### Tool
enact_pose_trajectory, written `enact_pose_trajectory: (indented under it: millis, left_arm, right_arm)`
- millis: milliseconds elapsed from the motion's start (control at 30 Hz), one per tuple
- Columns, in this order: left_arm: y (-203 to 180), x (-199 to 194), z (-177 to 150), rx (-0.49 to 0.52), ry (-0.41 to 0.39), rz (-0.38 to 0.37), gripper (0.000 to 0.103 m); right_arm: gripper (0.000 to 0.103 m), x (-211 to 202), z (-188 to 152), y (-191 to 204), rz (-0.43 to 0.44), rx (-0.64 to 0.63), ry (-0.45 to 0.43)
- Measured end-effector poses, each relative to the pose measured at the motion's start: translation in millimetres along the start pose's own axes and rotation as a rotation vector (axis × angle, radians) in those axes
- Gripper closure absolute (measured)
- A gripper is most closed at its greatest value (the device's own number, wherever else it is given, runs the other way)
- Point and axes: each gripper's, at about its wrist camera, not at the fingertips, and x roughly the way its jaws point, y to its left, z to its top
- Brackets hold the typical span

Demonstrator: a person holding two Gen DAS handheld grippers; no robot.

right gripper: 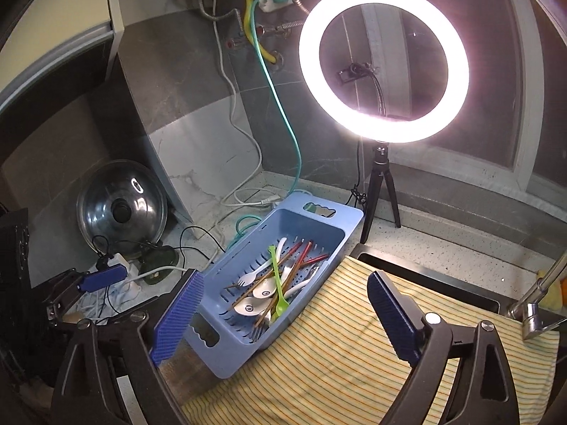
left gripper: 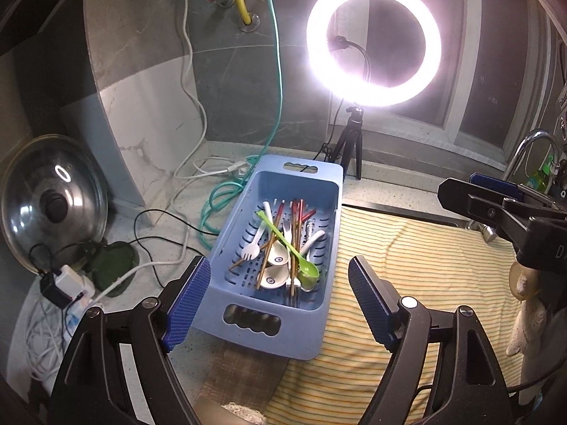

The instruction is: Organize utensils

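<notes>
A light blue slotted basket (left gripper: 226, 294) stands on the counter, partly on a wooden board. In it lie a green spoon (left gripper: 294, 251), a white plastic fork (left gripper: 253, 244), white ceramic spoons (left gripper: 274, 276) and red-tipped chopsticks (left gripper: 297, 212), all crossed over one another. My left gripper (left gripper: 279, 262) hangs above the basket's near end, open and empty. My right gripper (right gripper: 286, 274) hovers over the same basket (right gripper: 226, 354) from the right, open wide with nothing between its pads. The green spoon (right gripper: 278, 283) lies on top of the pile.
A yellow striped cloth (left gripper: 425, 283) covers the sink area right of the basket. A lit ring light (left gripper: 374, 40) on a tripod stands behind. A glass pot lid (left gripper: 53, 198) leans at the left among cables and a power strip (left gripper: 67, 283). A faucet (right gripper: 538, 297) rises at the right.
</notes>
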Motion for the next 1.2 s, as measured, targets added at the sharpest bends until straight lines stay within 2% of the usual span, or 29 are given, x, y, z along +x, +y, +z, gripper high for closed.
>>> enact_pose_trajectory:
  millis: [1200]
  left_arm:
    - [-7.5, -5.4, 2.7, 0.008, -0.006, -0.008, 0.022]
  right_arm:
    - [0.011, -2.2, -5.6, -5.2, -0.003, 0.025, 0.017]
